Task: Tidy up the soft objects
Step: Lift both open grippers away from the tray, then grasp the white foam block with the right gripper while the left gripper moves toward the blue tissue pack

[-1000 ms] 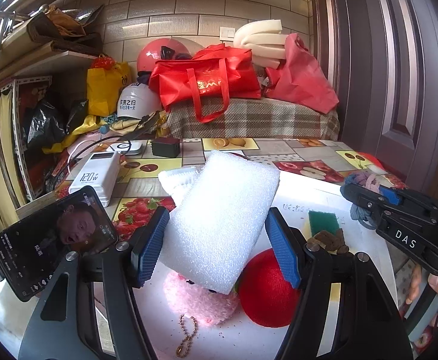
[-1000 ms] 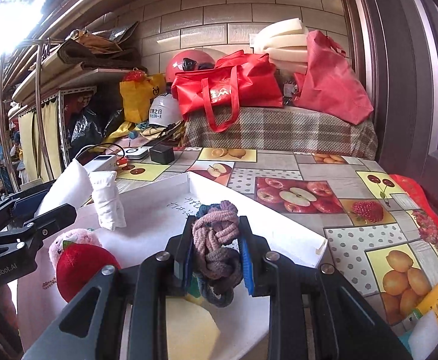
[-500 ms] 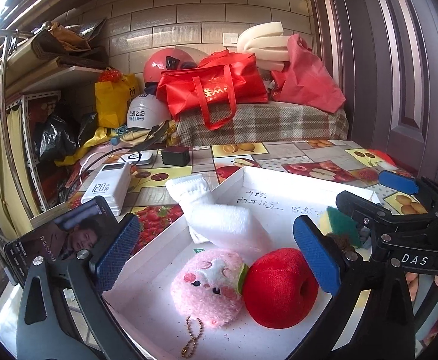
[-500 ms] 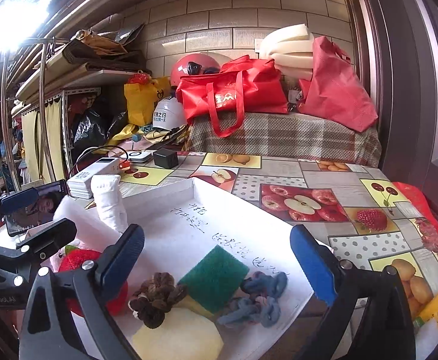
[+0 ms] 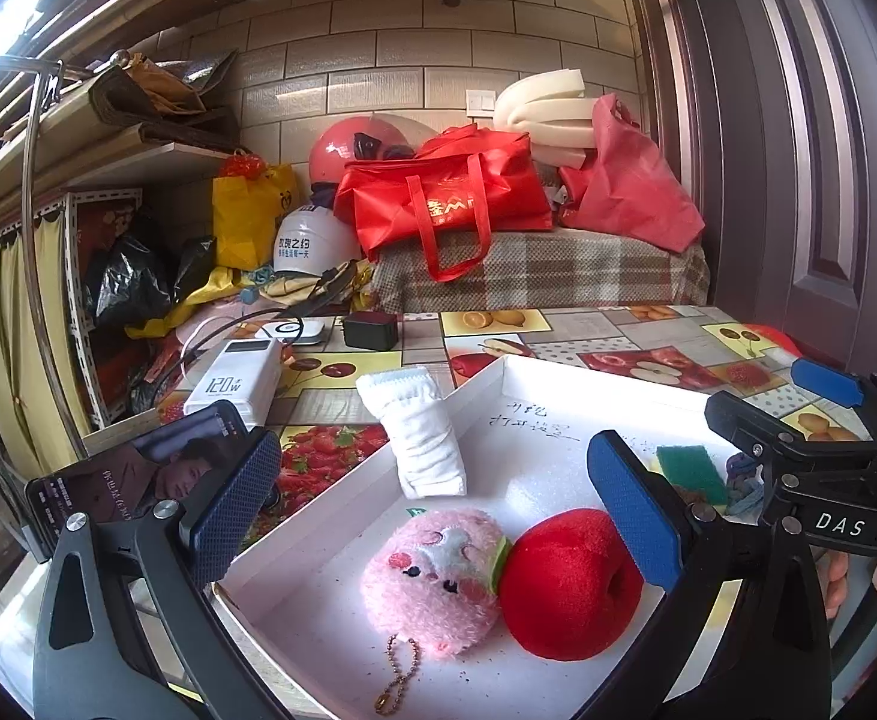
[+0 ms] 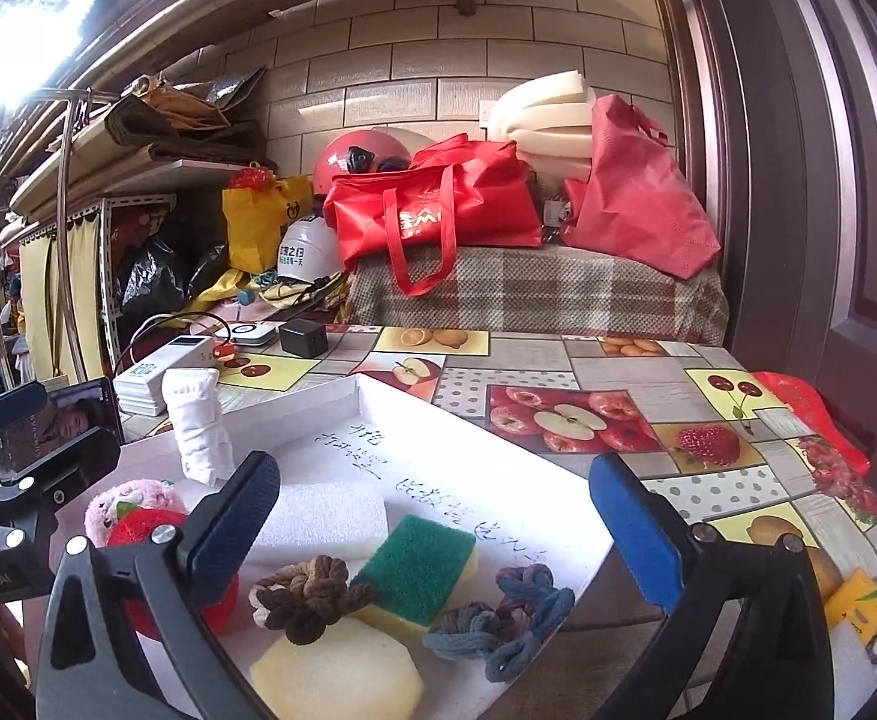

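Fruit-print table, white tray, power bank

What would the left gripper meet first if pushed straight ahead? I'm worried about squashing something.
Probably the pink plush toy lying in the white tray, between the open left gripper fingers' line; depth is uncertain.
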Available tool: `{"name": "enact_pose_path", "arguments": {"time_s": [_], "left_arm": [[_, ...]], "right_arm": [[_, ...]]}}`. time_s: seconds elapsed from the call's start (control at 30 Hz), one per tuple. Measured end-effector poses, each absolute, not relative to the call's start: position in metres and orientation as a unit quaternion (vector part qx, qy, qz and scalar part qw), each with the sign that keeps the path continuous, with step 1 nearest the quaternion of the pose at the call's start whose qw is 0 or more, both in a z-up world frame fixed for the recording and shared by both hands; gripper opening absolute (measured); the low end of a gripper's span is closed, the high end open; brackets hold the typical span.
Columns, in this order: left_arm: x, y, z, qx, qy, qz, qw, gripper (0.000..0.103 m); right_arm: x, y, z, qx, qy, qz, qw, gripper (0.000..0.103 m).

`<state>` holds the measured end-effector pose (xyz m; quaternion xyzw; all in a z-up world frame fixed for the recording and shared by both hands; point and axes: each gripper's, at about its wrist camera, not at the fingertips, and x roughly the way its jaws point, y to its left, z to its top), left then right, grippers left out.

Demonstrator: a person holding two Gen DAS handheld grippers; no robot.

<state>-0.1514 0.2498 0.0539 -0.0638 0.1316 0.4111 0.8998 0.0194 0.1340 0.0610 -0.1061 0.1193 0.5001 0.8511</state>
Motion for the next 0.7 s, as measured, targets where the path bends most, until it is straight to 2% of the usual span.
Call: {"name": "enact_pose_path", "arguments": {"time_s": [0.7], "left_arm": [[-0.157,0.211,0.055,-0.056,0.123,0.394,0.909,0.103]], "right_arm": [[-0.005,0.059,0.061,-0.089,0.108,0.515,0.845,0.103]]}}
